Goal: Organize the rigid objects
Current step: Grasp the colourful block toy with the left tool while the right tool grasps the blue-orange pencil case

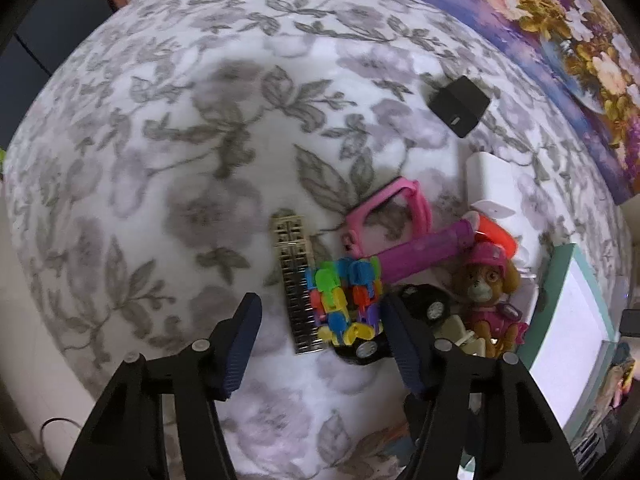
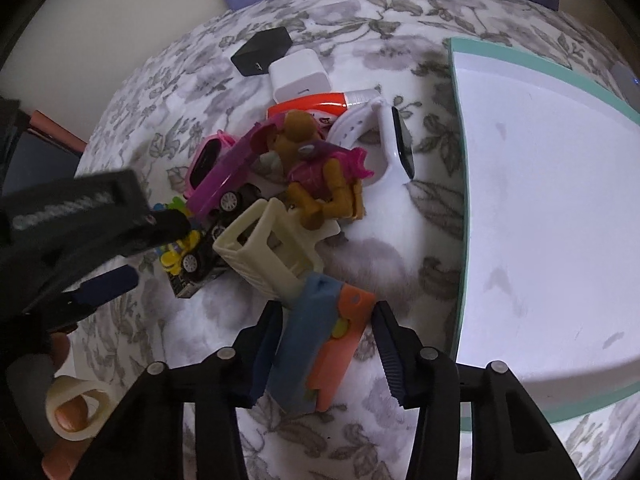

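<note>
Left gripper (image 1: 320, 316): fingers released, straddling the multicoloured link toy (image 1: 345, 300) without pressing it. The toy lies on the floral cloth (image 1: 160, 160), touching a gold metal strap (image 1: 297, 284) on its left and a black toy car (image 1: 368, 348) beneath. Right of these: pink watch (image 1: 390, 212), purple tube (image 1: 424, 250), dog figurine (image 1: 486, 292). Right gripper (image 2: 326, 332): fingers grasping a blue-and-orange toy (image 2: 320, 340), beside the cream clip (image 2: 268, 252). Teal-rimmed white box (image 2: 540, 200) far right.

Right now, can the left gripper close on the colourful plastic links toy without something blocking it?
Probably yes. The left gripper stands open around the colourful links toy, but the metal strap and black toy car touch it and might get pinched too.
</note>
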Available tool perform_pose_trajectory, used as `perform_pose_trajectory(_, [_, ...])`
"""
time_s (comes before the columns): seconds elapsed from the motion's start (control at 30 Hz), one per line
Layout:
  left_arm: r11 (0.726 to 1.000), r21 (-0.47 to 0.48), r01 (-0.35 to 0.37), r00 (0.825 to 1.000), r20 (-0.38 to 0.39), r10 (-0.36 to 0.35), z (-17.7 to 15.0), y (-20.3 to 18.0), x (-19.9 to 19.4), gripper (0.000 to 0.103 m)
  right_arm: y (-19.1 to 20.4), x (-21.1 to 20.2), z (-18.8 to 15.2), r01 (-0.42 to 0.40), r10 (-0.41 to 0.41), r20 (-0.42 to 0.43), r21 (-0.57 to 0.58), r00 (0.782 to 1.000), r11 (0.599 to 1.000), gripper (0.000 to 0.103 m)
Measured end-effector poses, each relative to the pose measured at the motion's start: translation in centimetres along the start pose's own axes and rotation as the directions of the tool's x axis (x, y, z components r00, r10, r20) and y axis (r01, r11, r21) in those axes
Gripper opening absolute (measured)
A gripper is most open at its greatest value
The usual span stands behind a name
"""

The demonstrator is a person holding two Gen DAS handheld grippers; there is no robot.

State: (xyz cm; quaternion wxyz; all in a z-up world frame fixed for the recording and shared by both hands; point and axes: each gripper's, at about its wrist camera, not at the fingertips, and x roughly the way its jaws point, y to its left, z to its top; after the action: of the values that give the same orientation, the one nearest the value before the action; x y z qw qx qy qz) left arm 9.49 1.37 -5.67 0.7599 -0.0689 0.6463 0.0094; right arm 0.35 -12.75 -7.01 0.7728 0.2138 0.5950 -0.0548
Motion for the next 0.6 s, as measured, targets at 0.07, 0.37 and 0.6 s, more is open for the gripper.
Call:
perform_pose_trajectory(0.07, [1.000, 0.001, 0.013, 1.000, -0.014, -0.013, 0.2, -0.2, 0.5, 0.057, 0.0, 0.0, 0.2, 0.000, 0.000, -0.002, 0.000, 1.000, 1.000, 0.049])
perform_pose_trajectory(0.37, [0.998, 0.009, 0.067, 0.998, 0.004, -0.067, -0.2, 0.2, -0.2, 0.037, -0.2, -0.2, 0.1, -0.010, 0.010, -0.006, 0.013, 1.000, 1.000, 0.044])
perform_pose_trajectory(0.6, [0.996, 0.019, 0.083, 0.996, 0.024, -0.083, -0.3, 0.5, -1.3, 0.037, -1.1, -0.7, -0.3, -0.038, 0.038, -0.009, 0.042, 0.999, 0.998, 0.041])
